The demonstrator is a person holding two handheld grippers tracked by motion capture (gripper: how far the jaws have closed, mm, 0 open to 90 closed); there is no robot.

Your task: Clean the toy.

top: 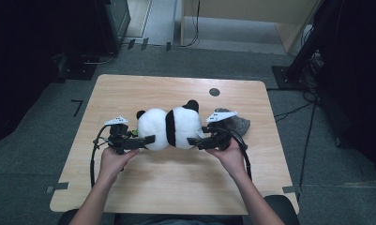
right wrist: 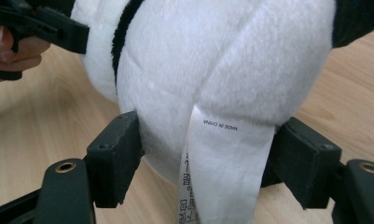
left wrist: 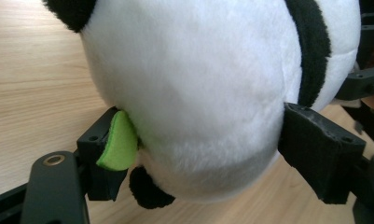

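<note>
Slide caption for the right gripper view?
Right hand-held gripper clamps the plush panda's white rear, its sewn label hanging between the jaws.

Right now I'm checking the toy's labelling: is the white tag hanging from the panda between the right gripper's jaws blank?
No: the white tag on the panda carries printed text, including "MADE IN CHINA" along its top edge.

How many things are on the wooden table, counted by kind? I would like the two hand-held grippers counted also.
Plush panda: 1
Grey crumpled thing behind the right gripper, cannot tell what it is: 1
Dark round spot near the table's far edge: 1
Hand-held grippers, left gripper and right gripper, both against the panda: 2
Total: 5
</note>
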